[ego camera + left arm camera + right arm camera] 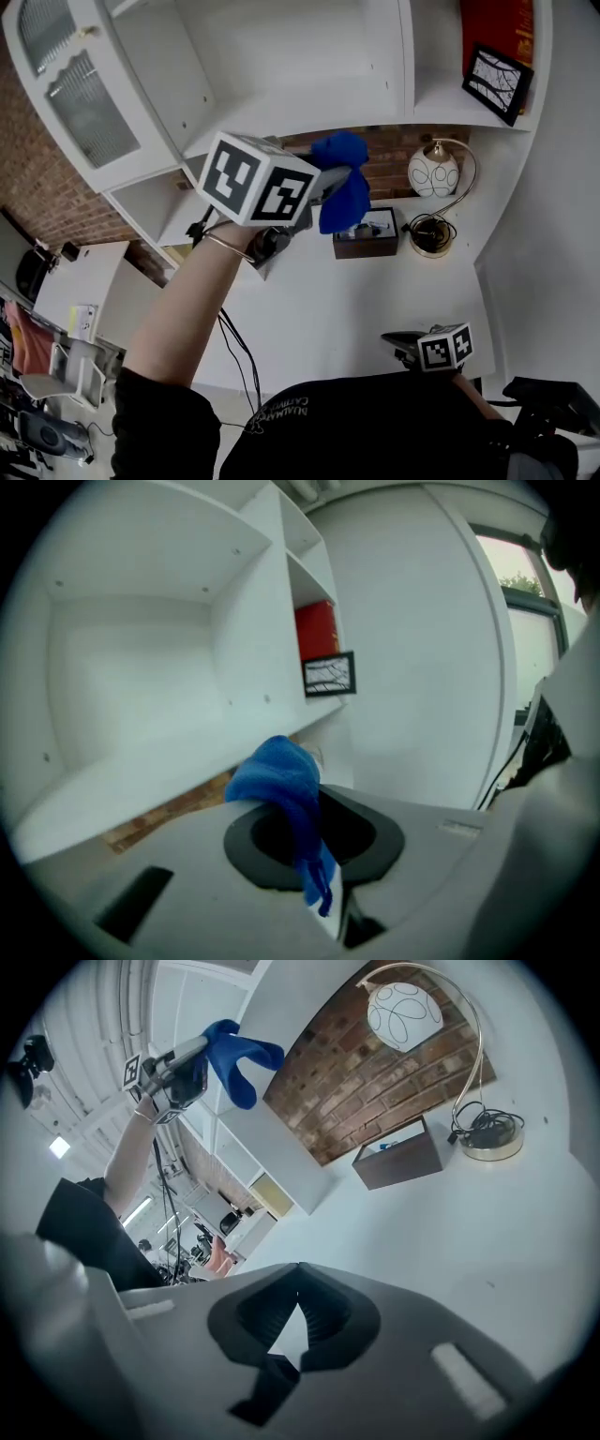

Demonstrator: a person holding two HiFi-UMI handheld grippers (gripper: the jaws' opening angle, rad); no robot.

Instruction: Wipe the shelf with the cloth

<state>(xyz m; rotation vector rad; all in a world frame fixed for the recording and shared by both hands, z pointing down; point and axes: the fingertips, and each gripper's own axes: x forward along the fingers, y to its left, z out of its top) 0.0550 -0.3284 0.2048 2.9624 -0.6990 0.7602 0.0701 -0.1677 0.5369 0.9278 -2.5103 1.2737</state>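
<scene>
My left gripper [328, 190] is raised in front of the white shelf unit [309, 103] and is shut on a blue cloth [343, 185]. The cloth hangs just below the front edge of the empty shelf compartment. In the left gripper view the blue cloth [284, 785] drapes out of the jaws, with the bare shelf board [159, 766] a little ahead and above. In the right gripper view the cloth [234, 1052] and left gripper [178, 1065] show high at the upper left. My right gripper [401, 343] stays low near my body, shut and holding nothing [298, 1271].
A white globe lamp [433, 171] with a brass base [431, 236] and a dark box [366, 234] stand on the white counter [319, 309]. A red box [316, 630] and a framed picture [497, 82] sit in the right shelf compartment. A cabinet door [75, 84] hangs open at the left.
</scene>
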